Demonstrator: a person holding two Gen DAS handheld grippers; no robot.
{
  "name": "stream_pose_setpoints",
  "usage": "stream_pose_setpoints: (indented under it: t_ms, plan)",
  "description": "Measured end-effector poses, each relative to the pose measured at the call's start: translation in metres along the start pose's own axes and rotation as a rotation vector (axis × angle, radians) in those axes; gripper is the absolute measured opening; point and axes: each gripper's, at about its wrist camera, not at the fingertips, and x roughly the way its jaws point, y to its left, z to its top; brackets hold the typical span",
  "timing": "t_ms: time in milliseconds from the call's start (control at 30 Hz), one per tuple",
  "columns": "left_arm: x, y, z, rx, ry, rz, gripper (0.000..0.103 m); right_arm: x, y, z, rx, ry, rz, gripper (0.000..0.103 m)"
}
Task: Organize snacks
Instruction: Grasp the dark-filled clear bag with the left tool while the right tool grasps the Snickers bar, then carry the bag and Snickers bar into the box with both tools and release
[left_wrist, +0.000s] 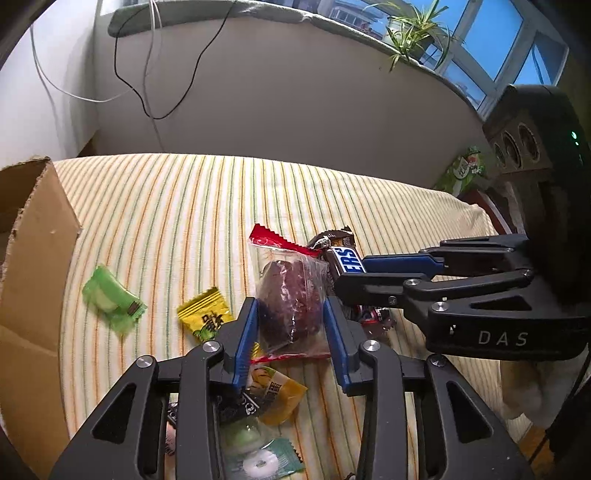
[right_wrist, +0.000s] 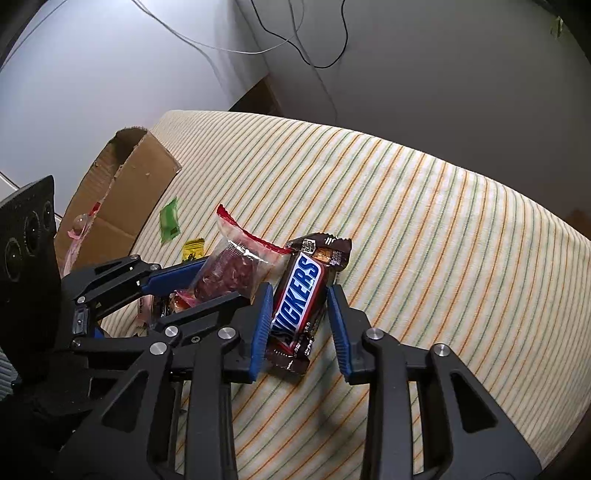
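Observation:
A clear packet with a red edge and a dark purple snack (left_wrist: 291, 302) sits between the blue pads of my left gripper (left_wrist: 291, 314), which is shut on it; the packet also shows in the right wrist view (right_wrist: 231, 273). A Snickers bar (right_wrist: 301, 291) lies between the pads of my right gripper (right_wrist: 300, 295), whose jaws stand open around it with a gap on the right. In the left wrist view the right gripper (left_wrist: 354, 275) reaches in from the right over the Snickers bar (left_wrist: 345, 258).
A cardboard box (left_wrist: 33, 266) stands at the left on the striped cloth (left_wrist: 177, 206). A green packet (left_wrist: 110, 299), a yellow packet (left_wrist: 205, 314) and several more sweets (left_wrist: 275, 395) lie near my left gripper. A wall with hanging cables (left_wrist: 147, 74) is behind.

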Motion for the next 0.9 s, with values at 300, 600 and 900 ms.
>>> stream_pose_setpoints:
  t_ms: [300,600,900]
  plan:
    - [-0.022,0.004,-0.004,-0.023,-0.052,0.021,0.033,-0.004,0.0,-0.005,0.026,-0.032,0.008,0.028]
    - [-0.044,0.002,-0.007,-0.008,-0.104,0.044,0.033,-0.013,0.006,-0.01,0.019,-0.046,-0.014,0.008]
    - [-0.072,0.008,-0.022,-0.034,-0.141,0.049,0.033,0.009,0.037,-0.007,-0.091,-0.016,-0.168,0.047]
